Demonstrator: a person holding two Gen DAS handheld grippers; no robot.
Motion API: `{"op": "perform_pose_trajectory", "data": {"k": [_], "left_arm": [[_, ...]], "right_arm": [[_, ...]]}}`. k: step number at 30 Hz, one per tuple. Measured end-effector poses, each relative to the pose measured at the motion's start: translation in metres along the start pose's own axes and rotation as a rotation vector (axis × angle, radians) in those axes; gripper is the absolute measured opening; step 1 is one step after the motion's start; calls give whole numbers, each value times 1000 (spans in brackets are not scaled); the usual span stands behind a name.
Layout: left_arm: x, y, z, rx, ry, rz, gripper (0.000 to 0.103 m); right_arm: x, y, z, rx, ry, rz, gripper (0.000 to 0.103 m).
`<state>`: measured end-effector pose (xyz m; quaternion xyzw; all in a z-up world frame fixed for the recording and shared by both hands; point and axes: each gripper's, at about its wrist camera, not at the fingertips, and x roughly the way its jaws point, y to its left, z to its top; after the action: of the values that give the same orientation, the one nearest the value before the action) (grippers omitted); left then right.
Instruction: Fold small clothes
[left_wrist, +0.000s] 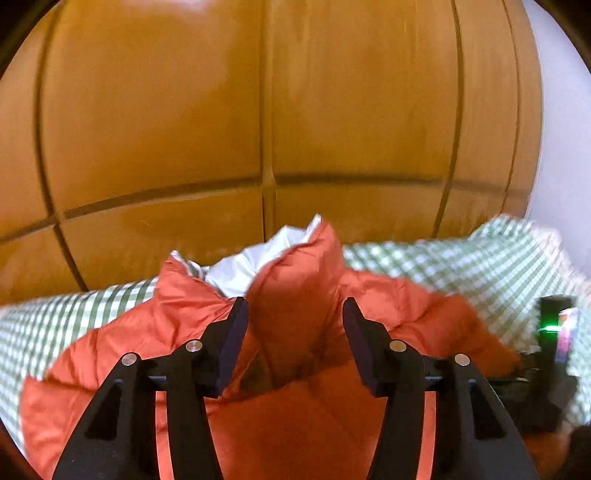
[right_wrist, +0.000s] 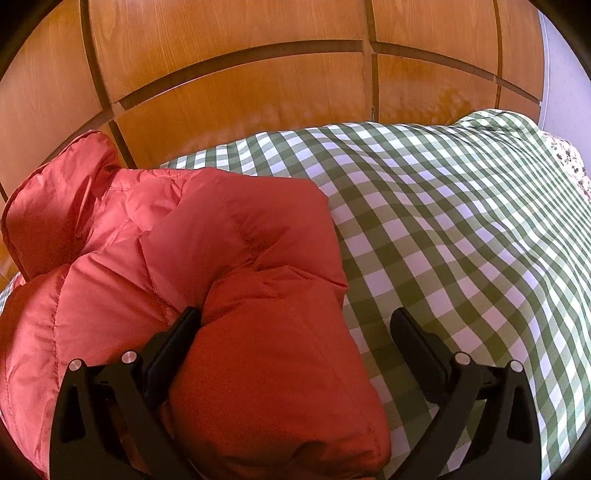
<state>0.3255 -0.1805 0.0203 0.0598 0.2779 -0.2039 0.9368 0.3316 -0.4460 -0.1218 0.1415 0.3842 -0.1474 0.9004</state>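
Left wrist view shows our left gripper with its jaws apart, a raised fold of the red puffer jacket standing between them – the pads do not press on it. White lining shows at the top of that fold. Our jacket lies on the green checked bedcover, with wooden wardrobe doors behind; this view is blurred. From the right wrist view, our right gripper stands wide – a folded part of the jacket sits between its fingers, touching the left finger, while the other finger is clear over the bedcover
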Motion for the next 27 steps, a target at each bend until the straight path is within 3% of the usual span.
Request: {"op": "perform_pose_trajectory", "data": {"k": [2, 3, 5, 6, 7, 11, 14, 15, 16, 19, 22, 27], "left_arm": [[31, 7, 4, -39, 82, 57, 49], [46, 19, 3, -67, 122, 95, 40], [82, 49, -1, -179, 228, 167, 39], [94, 61, -7, -231, 288, 168, 39], [106, 76, -15, -297, 329, 110, 40], [104, 66, -22, -179, 256, 135, 41], [97, 70, -28, -208, 235, 119, 41], [93, 70, -27, -216, 235, 117, 48], [79, 72, -30, -233, 230, 127, 60], [34, 87, -36, -321, 173, 99, 80], [-16, 103, -61, -379, 140, 108, 80], [-83, 122, -104, -353, 109, 121, 80]], "right_arm": [[0, 0, 0, -1, 0, -1, 101], [0, 0, 0, -1, 0, -1, 101], [0, 0, 0, 0, -1, 1, 101], [0, 0, 0, -1, -2, 3, 101], [-1, 0, 0, -1, -3, 6, 101], [-1, 0, 0, -5, -8, 22, 101], [0, 0, -1, -6, -6, 17, 101], [0, 0, -1, -6, -4, 15, 101], [0, 0, -1, -5, -3, 13, 101], [1, 0, -1, -5, -2, 9, 101], [1, -1, -1, -3, -2, 11, 101], [0, 0, 0, -7, -5, 3, 101]]}}
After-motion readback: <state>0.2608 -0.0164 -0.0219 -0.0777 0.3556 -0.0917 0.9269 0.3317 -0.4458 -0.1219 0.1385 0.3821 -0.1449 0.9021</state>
